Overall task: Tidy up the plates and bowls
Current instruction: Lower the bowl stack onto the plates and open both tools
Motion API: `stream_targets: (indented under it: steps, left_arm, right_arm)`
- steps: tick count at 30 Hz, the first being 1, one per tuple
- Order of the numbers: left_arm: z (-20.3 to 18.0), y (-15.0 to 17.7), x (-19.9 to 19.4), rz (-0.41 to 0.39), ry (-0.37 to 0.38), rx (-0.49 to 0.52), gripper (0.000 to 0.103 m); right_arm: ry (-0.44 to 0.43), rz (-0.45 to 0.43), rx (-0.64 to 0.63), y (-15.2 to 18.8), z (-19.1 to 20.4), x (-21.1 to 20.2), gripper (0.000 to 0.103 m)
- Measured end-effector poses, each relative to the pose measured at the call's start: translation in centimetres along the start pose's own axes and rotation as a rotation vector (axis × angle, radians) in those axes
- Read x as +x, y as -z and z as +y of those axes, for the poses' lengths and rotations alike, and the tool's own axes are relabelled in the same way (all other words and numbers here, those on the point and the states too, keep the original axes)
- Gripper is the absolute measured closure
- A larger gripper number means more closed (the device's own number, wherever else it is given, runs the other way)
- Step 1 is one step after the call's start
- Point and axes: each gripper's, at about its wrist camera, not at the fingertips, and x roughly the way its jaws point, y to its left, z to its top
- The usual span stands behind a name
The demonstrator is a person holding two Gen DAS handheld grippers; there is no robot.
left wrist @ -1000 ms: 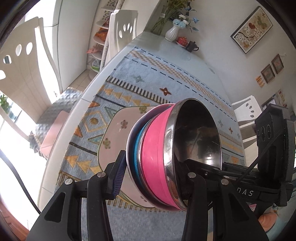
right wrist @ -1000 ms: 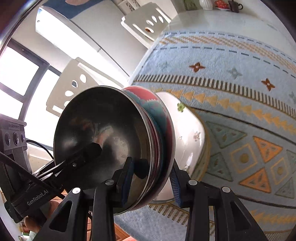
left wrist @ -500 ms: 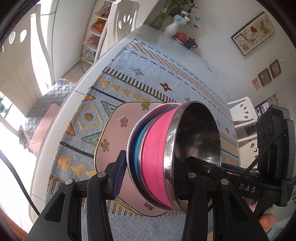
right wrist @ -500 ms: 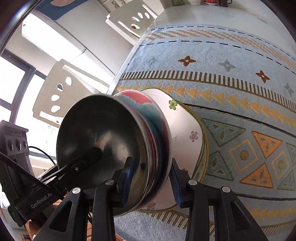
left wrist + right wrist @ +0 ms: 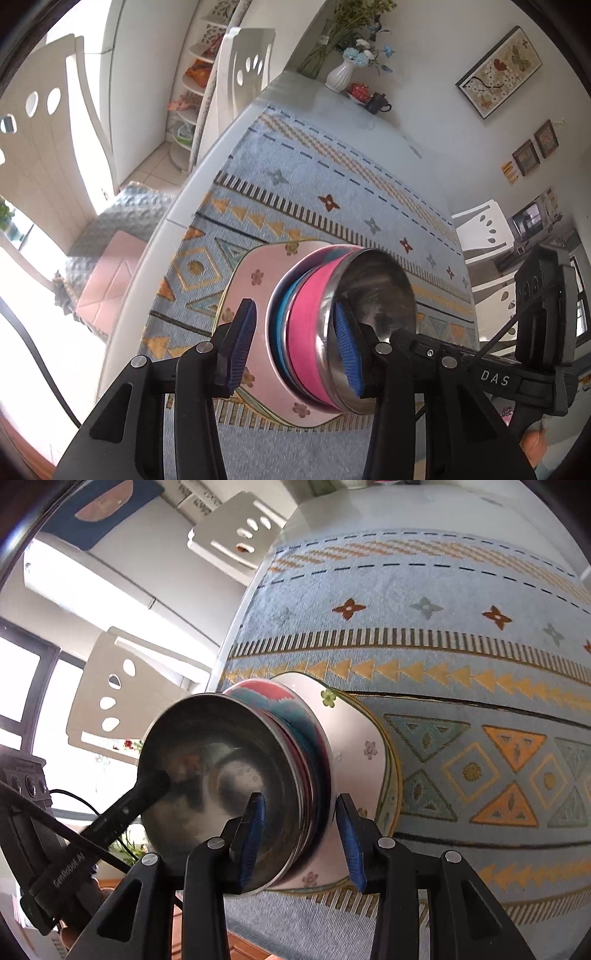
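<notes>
**Letting go of the bowl stack on the plate**

The left gripper (image 5: 293,343) straddles the rim of the stack of nested bowls (image 5: 295,347). Its inner pad lies inside the round stainless steel bowl (image 5: 373,291) on top. Its outer pad stands just clear of the stack's underside, with a sliver of plate showing between, so these jaws are spread around the rim rather than pinching it.

The right gripper (image 5: 301,823) brackets the opposite rim. One pad is inside the steel bowl and the other is very near the lowest dish. I cannot tell whether these jaws press or only flank.

Below the steel bowl sits a bright pink bowl (image 5: 306,332), with blue and patterned dishes beneath it. The stack appears to rest on the square pale-pink floral plate (image 5: 255,280).

To finish well, widen both jaws evenly and draw them back along the rim line. Don't lift, or a pad may hook the steel lip and skew the stack.

The plate lies on a blue patterned cloth (image 5: 295,177) covering the white tabletop (image 5: 325,103).
</notes>
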Motion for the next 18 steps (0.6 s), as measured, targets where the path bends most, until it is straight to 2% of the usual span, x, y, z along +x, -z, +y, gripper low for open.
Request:
stream_targets:
  steps: [2,4,7,13,16,18]
  left_arm:
    - [-0.7,0.0,-1.2,-0.025,0.009,0.022,0.063]
    - [-1.8,-0.2,-2.0,-0.04,0.018,0.049,0.063]
    - [-4.3,-0.5,-2.9,-0.059,0.022,0.121,0.061]
    - [-8.6,-0.7,-2.8,-0.043,-0.018,0.244,0.058]
    - [-10.1,-0.3,-2.7,-0.038,-0.06,0.315,0.058]
    - [-10.6,-0.3,-2.8,-0.038,-0.071,0.328,0.058]
  right_arm:
    - [0.006,-0.041,0.003,0.9,0.2,-1.3,0.062]
    - [0.003,-0.092,0.021,1.9,0.2,-2.7,0.051]
    - [0.045,-0.169,0.024,2.9,0.6,-4.7,0.05]
    - [0.283,-0.314,-0.056,4.0,2.2,-8.5,0.049]
    - [0.348,-0.31,-0.015,4.0,1.5,-9.3,0.049]
    - [0.371,-0.301,0.014,4.1,0.8,-9.4,0.049]
